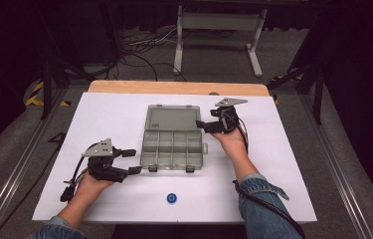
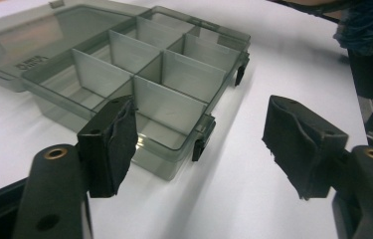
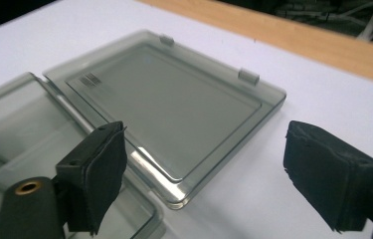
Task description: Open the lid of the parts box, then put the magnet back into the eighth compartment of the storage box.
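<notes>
Counting: one box [image 1: 173,147], two grippers, one small blue disc [image 1: 172,198], all on a white tabletop [image 1: 293,164]. Box is smoky translucent grey plastic, lying open near the middle of the tabletop, lid [image 1: 170,119] folded flat toward the far edge. Tray split into eight compartments, two rows of four, all look empty. Two dark latches [image 1: 152,169] on the near rim; lid has two small tabs [image 3: 248,75] on its outer edge and a small printed label. Left gripper [image 1: 132,161] sits at the box's near-left corner, jaws spread, nothing between them; in the left gripper view one pad [image 2: 122,142] is just beside that corner, the other over bare white surface. Right gripper [image 1: 200,126] is at the box's right side, by the hinge line, jaws also spread and empty; can't tell if a jaw touches the plastic. Disc lies alone near the near edge, well apart from the box. Bare wood strip [image 1: 174,87] along the far edge. Beyond it, a white metal stand [image 1: 218,30] and cables [image 1: 139,57] on grey floor.
</notes>
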`<state>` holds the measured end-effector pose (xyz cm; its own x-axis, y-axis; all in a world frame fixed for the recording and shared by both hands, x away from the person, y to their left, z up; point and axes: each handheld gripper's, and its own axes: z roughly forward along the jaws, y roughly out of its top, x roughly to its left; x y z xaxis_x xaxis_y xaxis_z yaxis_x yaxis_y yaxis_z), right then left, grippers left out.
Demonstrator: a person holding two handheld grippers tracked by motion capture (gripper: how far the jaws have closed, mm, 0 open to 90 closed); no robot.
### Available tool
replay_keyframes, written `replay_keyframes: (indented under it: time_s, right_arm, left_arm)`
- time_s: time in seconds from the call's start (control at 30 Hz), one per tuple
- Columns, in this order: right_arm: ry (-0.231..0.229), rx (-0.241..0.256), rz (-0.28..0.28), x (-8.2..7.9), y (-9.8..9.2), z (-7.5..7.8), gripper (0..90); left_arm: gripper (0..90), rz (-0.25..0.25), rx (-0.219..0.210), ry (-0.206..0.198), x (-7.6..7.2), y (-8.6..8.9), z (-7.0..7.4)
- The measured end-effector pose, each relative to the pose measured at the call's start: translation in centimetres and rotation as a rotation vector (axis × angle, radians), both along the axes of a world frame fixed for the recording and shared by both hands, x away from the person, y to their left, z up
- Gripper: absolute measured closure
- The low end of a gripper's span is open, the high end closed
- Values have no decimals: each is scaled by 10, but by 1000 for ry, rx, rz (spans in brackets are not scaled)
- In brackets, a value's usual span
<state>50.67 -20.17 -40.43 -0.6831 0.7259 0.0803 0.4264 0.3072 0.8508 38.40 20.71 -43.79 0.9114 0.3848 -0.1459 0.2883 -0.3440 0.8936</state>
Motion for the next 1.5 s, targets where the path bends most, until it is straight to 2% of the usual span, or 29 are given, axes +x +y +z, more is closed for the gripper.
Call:
replay_keyframes:
  time_s: [0.03, 0.07, 0.1, 0.3, 0.47, 0.7, 0.9, 0.97, 1.07, 1.23, 1.33, 1.37, 1.5]
  right_arm:
    - [-15, 3, 4, -4, -1, 4, 148]
    - [-15, 3, 4, -4, -1, 4, 148]
    - [-41, 10, 16, -11, -3, 13, 138]
    - [-82, 33, 55, -28, -2, 29, 118]
    - [-95, 39, 87, -40, 3, 36, 109]
    - [-139, 41, 154, -63, 13, 50, 103]
    - [-133, 31, 204, -78, 23, 57, 107]
    - [-122, -5, 232, -84, 29, 60, 123]
    - [-116, -75, 264, -94, 38, 67, 125]
    - [-92, -147, 319, -104, 49, 76, 124]
    - [-80, -197, 355, -109, 57, 79, 123]
    - [-80, -197, 355, -109, 57, 79, 123]
    - [-63, -273, 414, -117, 71, 80, 92]
  left_arm:
    - [283, 15, -17, -6, -2, 4, 0]
    - [278, 15, -17, -6, -2, 4, 0]
    - [274, 21, -16, -6, -5, 7, 0]
    - [264, 37, -22, -21, -10, 15, 1]
    - [261, 42, -17, -28, -13, 18, 1]
    - [231, 63, -26, -50, -19, 27, 6]
    - [212, 71, -25, -73, -23, 34, 7]
    - [215, 65, -15, -63, -25, 36, 8]
    - [214, 63, -10, -72, -26, 36, 8]
    - [210, 61, -12, -70, -26, 37, 8]
    - [210, 63, -10, -70, -27, 37, 8]
    - [209, 63, -10, -70, -27, 37, 8]
    - [208, 66, -14, -57, -28, 39, 7]
